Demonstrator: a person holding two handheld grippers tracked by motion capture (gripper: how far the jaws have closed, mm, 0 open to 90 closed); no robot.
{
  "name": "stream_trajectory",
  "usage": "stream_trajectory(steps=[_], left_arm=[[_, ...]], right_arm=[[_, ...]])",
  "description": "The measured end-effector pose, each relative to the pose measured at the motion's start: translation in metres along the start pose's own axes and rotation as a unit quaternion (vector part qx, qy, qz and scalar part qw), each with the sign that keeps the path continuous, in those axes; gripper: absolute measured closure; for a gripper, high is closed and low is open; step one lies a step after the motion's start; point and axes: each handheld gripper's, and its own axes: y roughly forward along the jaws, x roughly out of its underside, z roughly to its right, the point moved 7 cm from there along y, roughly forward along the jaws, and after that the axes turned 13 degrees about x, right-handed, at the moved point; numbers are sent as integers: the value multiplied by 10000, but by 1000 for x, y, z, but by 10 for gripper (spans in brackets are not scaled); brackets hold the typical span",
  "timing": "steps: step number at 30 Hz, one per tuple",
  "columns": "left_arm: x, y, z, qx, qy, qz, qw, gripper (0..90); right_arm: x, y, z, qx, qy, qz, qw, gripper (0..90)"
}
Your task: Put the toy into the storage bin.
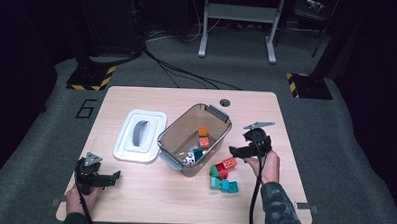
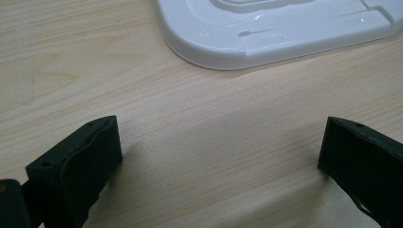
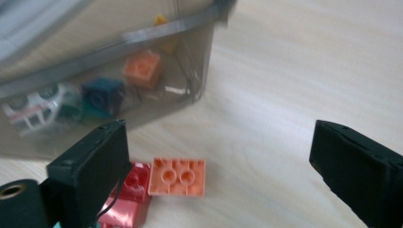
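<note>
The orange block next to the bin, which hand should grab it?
Probably the right. The right gripper hangs open just beside the orange block by the bin. The left gripper sits across the table near the white lid.

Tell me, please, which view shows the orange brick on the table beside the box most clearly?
The right gripper view: the orange brick lies close, studs up, touching a red brick. The high view shows it small; the left gripper view faces the white lid.

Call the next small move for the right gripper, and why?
Probably lower the right gripper onto the orange brick and close. Its jaws stand wide open with nothing between them, the brick lies flat on the table just inside the left jaw, and other bricks already sit in the clear bin.
</note>
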Motion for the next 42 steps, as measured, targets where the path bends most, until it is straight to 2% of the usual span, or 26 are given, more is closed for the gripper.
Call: stream_trajectory(steps=[2,4,6,7,8,9,12,14,17,24,29,32,35,42], left_arm=[[0,0,0,0,-5,7,10000,3],[0,0,0,1,-16,-4,10000,3],[0,0,0,0,-16,-2,10000,3],[0,0,0,0,-16,-1,10000,3],[0,0,0,-1,-16,-1,10000,3],[1,-1,0,4,30,-58,10000,3],[1,-1,0,4,28,-58,10000,3],[0,-1,0,-1,34,-51,10000,3],[0,-1,-1,-5,35,-46,10000,3],[0,0,0,-6,27,-34,10000,3],[0,0,-1,-7,34,-49,10000,3],[0,0,-1,-28,42,-7,10000,3],[0,0,0,-13,27,-26,10000,3],[0,0,-1,-31,27,-5,10000,3]], right_arm=[[15,9,-1,-4,110,-151,9998,65],[27,18,-3,58,148,-281,9995,201],[37,26,-4,113,84,-404,9991,280],[41,30,-4,155,134,-472,9987,352],[43,32,-5,145,203,-528,9983,363],[44,33,-4,107,167,-511,9985,393],[48,36,-5,157,319,-570,9977,505],[48,39,-4,114,356,-515,9980,567],[47,40,-6,58,305,-525,9981,636],[46,45,-13,-31,157,-643,9978,733],[46,47,-16,128,-112,-674,9976,830],[46,47,-14,204,-160,-683,9973,853],[47,47,-12,252,-109,-705,9971,872],[49,44,-4,359,-106,-708,9968,876]])
